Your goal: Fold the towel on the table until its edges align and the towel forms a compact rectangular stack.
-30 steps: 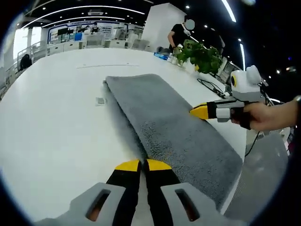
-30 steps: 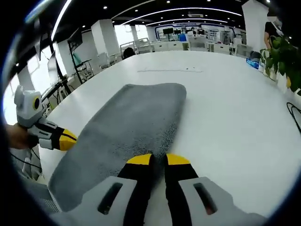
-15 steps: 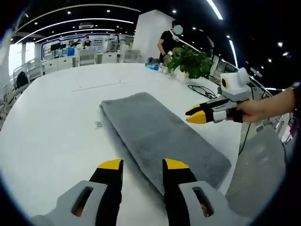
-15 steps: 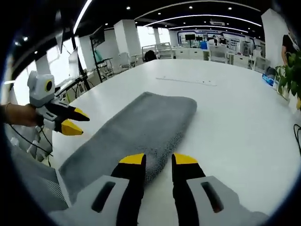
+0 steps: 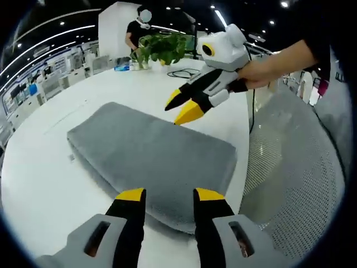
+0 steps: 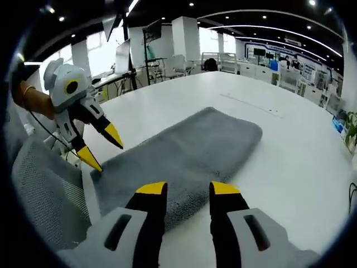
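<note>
Your left gripper (image 5: 165, 194): black jaws with yellow tips spread apart, nothing between them, hovering at the near long edge of the folded grey terry towel (image 5: 150, 153). Whether the tips touch the cloth, can't tell.

Your right gripper (image 6: 187, 188): same story, jaws parted and empty, yellow tips over the towel's (image 6: 184, 153) near edge in the right gripper view.

The towel lies flat on the white round-edged table (image 5: 39, 178) as a long, narrow folded strip, one short end close to the table rim next to the grey mesh chair (image 5: 284, 167). Edges look roughly lined up; the fold runs along its length.

In the left gripper view your right gripper (image 5: 184, 106) comes in from the upper right, held in your hand (image 5: 268, 64), jaws open, tips above the towel's far long edge, not touching it as far as I can see. In the right gripper view your left gripper (image 6: 100, 146) comes in from the left, jaws open, lower tip right at the towel's corner by the table edge.

Further back: black cable (image 5: 187, 71) on the table, a green leafy potted plant (image 5: 162, 47), and a person in a black top (image 5: 135, 30) standing behind it.
</note>
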The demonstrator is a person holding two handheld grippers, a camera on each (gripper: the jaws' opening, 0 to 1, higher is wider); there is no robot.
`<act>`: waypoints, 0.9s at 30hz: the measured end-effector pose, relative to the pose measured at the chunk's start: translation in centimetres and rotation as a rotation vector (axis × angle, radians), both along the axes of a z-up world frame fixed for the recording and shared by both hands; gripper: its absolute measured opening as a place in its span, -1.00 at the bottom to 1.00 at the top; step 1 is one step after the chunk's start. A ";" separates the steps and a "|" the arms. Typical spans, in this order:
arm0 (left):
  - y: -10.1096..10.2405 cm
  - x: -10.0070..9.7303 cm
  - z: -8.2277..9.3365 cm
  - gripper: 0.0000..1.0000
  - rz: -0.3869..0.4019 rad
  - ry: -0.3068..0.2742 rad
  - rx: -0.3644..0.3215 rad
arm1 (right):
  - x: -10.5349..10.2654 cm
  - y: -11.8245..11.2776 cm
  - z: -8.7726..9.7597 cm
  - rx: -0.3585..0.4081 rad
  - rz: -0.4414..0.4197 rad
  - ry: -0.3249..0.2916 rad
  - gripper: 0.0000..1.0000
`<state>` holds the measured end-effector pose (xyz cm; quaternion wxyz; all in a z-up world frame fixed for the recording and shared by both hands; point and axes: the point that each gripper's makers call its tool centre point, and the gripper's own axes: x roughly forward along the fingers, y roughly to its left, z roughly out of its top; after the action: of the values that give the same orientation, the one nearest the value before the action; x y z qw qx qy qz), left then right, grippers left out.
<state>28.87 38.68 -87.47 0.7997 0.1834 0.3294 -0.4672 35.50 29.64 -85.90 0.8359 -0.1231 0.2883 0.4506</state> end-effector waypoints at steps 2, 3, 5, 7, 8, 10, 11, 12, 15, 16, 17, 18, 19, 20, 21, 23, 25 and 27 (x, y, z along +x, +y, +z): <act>-0.1 -0.7 -0.3 -0.30 -0.041 -0.013 0.039 | 0.0 -0.1 -0.2 -0.007 0.021 0.005 -0.40; 0.0 -1.0 -0.6 -0.31 -0.067 -0.022 0.060 | -0.1 -0.1 -0.4 -0.010 0.028 0.009 -0.39; 0.0 -1.7 -1.2 -0.32 -0.105 -0.023 0.099 | -0.7 -0.2 -1.1 -0.012 0.046 0.019 -0.39; -0.2 -2.4 -1.3 -0.32 -0.143 -0.034 0.117 | -1.7 0.0 -0.9 -0.016 0.071 0.019 -0.39; -0.2 -2.7 -1.4 -0.33 -0.161 -0.039 0.127 | -2.1 0.2 -0.8 -0.017 0.084 0.018 -0.39; -0.2 -3.2 -1.8 -0.37 -0.213 -0.063 0.170 | -3.4 0.1 -0.9 -0.072 0.148 -0.010 -0.39; -0.3 -3.5 -2.0 -0.39 -0.240 -0.073 0.193 | -3.7 0.1 -1.0 -0.096 0.168 -0.024 -0.39; -0.3 -3.8 -2.2 -0.42 -0.258 -0.077 0.204 | -4.2 0.3 -1.1 -0.095 0.180 -0.022 -0.39; -0.6 -4.2 -2.7 -0.46 -0.265 -0.075 0.210 | -5.6 0.6 -1.4 -0.098 0.208 -0.008 -0.39; -0.6 -4.2 -2.8 -0.46 -0.267 -0.079 0.216 | -6.1 0.7 -1.6 -0.117 0.231 -0.013 -0.39; -0.6 -4.2 -2.8 -0.46 -0.271 -0.085 0.226 | -6.5 0.7 -1.8 -0.127 0.247 -0.012 -0.39; -0.5 -4.2 -2.8 -0.46 -0.274 -0.089 0.230 | -6.9 0.8 -2.0 -0.134 0.256 -0.010 -0.39; -0.5 -4.1 -2.9 -0.47 -0.274 -0.091 0.232 | -7.2 0.9 -2.2 -0.132 0.258 -0.006 -0.39; -0.4 -4.0 -3.0 -0.47 -0.272 -0.091 0.233 | -7.8 1.1 -2.2 -0.122 0.267 0.004 -0.39; -0.3 -3.8 -3.1 -0.48 -0.266 -0.098 0.245 | -8.1 1.2 -2.3 -0.119 0.277 0.007 -0.39; -0.2 -3.7 -3.3 -0.49 -0.264 -0.101 0.253 | -9.0 1.2 -2.9 -0.156 0.318 0.006 -0.38; -0.3 -3.7 -3.5 -0.48 -0.256 -0.091 0.249 | -9.6 1.1 -3.4 -0.179 0.348 -0.001 -0.37; -0.3 -3.7 -3.6 -0.49 -0.262 -0.097 0.256 | -9.9 0.9 -3.9 -0.196 0.355 0.004 -0.37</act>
<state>25.20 38.36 -91.10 0.7171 0.3474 0.3206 -0.5121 25.60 30.57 -89.83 0.7268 -0.2518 0.3061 0.5609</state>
